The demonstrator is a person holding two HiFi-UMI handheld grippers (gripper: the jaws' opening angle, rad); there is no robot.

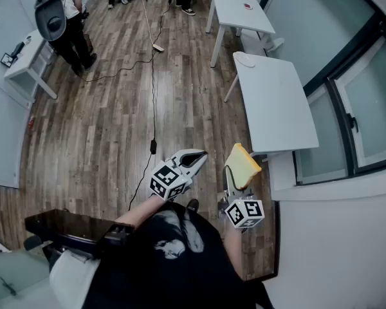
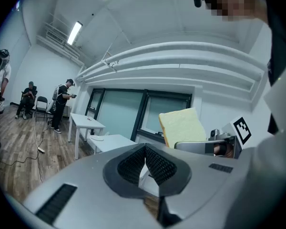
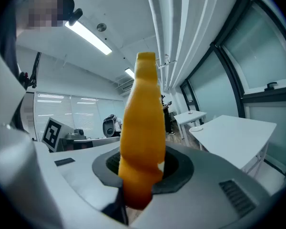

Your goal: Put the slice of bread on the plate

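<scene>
A yellow slice of bread (image 1: 243, 165) stands on edge in my right gripper (image 1: 232, 176), which is shut on it. In the right gripper view the bread (image 3: 143, 132) fills the middle, pinched between the dark pads. My left gripper (image 1: 194, 160) is held beside it, a little to the left, its jaws shut with nothing between them (image 2: 145, 162). From the left gripper view the bread (image 2: 183, 126) shows pale and flat above the right gripper. A white plate (image 1: 245, 59) lies at the far end of the nearer white table (image 1: 276, 108), well ahead of both grippers.
A second white table (image 1: 238, 8) stands further back. A black cable (image 1: 152, 102) runs along the wooden floor. People stand at the far left and at the top of the room. A window wall (image 1: 347, 102) lines the right side.
</scene>
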